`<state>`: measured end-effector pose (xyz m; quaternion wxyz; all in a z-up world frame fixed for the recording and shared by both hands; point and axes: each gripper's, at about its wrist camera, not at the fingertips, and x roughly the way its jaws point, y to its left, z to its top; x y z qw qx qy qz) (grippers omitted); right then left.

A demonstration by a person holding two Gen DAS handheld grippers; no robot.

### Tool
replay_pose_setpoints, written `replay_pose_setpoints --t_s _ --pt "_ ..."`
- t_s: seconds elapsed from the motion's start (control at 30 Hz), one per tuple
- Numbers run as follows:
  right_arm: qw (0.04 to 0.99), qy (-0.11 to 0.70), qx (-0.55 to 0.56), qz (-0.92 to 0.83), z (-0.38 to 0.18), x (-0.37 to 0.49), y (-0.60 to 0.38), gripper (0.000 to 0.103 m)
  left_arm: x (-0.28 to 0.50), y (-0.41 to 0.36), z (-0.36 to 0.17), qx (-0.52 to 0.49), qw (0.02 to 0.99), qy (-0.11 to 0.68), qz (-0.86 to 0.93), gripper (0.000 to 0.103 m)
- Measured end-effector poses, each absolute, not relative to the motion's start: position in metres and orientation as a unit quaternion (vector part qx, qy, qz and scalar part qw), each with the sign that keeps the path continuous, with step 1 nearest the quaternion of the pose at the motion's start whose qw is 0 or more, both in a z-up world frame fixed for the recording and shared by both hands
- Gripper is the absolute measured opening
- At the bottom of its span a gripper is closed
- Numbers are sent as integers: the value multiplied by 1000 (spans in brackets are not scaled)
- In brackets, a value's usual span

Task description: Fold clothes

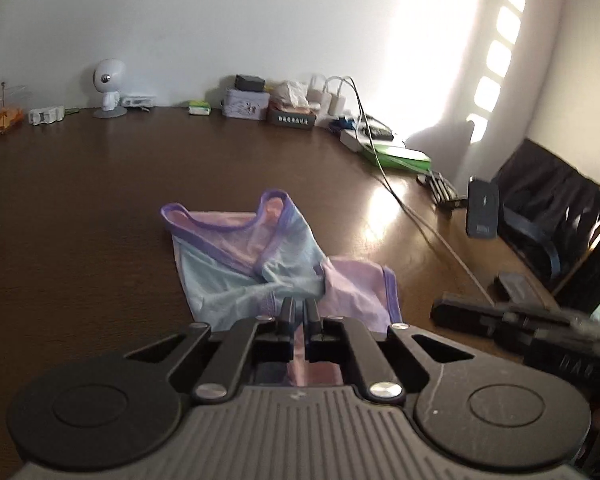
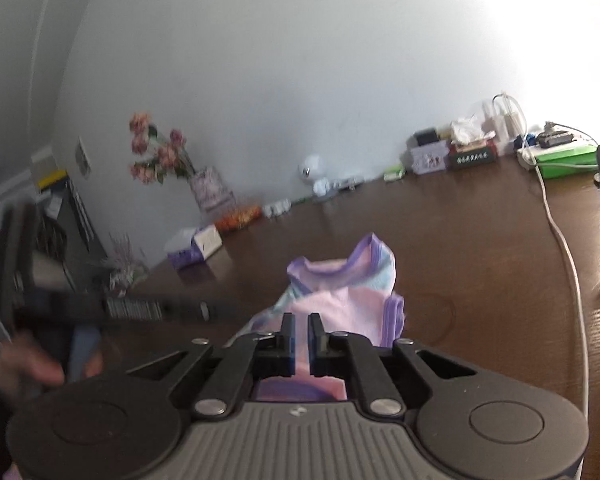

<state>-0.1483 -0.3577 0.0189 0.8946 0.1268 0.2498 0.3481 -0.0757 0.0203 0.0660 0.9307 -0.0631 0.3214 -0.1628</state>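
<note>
A plain white wall (image 1: 220, 20) backs a broad dark wooden table (image 1: 80, 220), with strong sunlight falling across the wall on the right. Along the table's far edge runs a row of clutter: a small white round-headed figurine (image 1: 108, 88), a printed tin (image 1: 247, 103), a tissue box (image 1: 292, 117), white chargers with a cable (image 1: 384, 176) trailing forward, and a green box (image 1: 400, 158).

In the middle of the table lies the garment (image 1: 252, 256), a small tank top in pale blue, pink and lilac with purple trim. It is bunched and partly doubled over itself, the neckline end farthest away, the near hem drawn up towards both tools. I judge it is held by the near edge so that edge can be lifted and carried over, though how far the folding has got cannot be settled from this.

The left gripper (image 1: 299, 308) has its jaws nearly together, with pink cloth showing between and behind them; it looks clamped on the hem. The right gripper (image 2: 301, 326) shows a slightly wider slot with cloth beneath and behind; whether it pinches the fabric I cannot tell.

Only the right wrist view shows pink artificial flowers (image 2: 156, 152) in a vase by the wall, a purple tissue box (image 2: 192, 248), and a blurred hand (image 2: 24, 368) on the other tool. Only the left wrist view shows a black chair (image 1: 560, 216) at the table's right side, and a dark phone stand (image 1: 483, 208)
</note>
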Motion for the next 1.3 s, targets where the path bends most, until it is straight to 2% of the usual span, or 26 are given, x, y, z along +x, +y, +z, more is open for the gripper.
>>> replay_pose_setpoints --t_s 0.07,0.13,0.27,0.33,0.4,0.5,0.53,0.6,0.63,0.77,0.87,1.17,1.3 --pt "894 263 108 347 14 -148 -353 26 -76 22 77 -77 934 306 -166 4" --pt "892 273 88 348 10 -149 -350 34 -76 19 80 -72 934 308 -167 7" --pt "888 290 62 352 2 -148 -344 40 -78 19 73 -61 930 326 -159 15" --pt "887 292 54 353 1 -147 -344 42 -80 20 69 -60 927 334 -157 34" --pt "885 296 43 356 -1 -146 -341 45 -83 22 67 -54 926 339 -156 43" --pt "881 305 22 361 -5 -143 -334 46 -86 22 63 -44 922 349 -159 43" --pt "881 305 18 360 -6 -142 -333 45 -87 23 62 -44 921 352 -160 46" --pt "883 307 24 354 -5 -139 -333 20 -89 23 58 -43 916 361 -170 49" --pt "884 308 28 351 -5 -138 -333 3 -90 23 56 -41 914 364 -172 49" --pt "899 272 80 333 8 -137 -352 1 -96 19 47 -24 907 376 -188 52" --pt "903 251 116 328 19 -135 -364 1 -93 12 39 -17 901 390 -189 61" --pt "905 203 191 320 28 -138 -382 1 -91 -4 28 22 891 413 -185 62" --pt "904 216 209 305 24 -131 -385 1 -95 -9 27 39 891 412 -189 62"
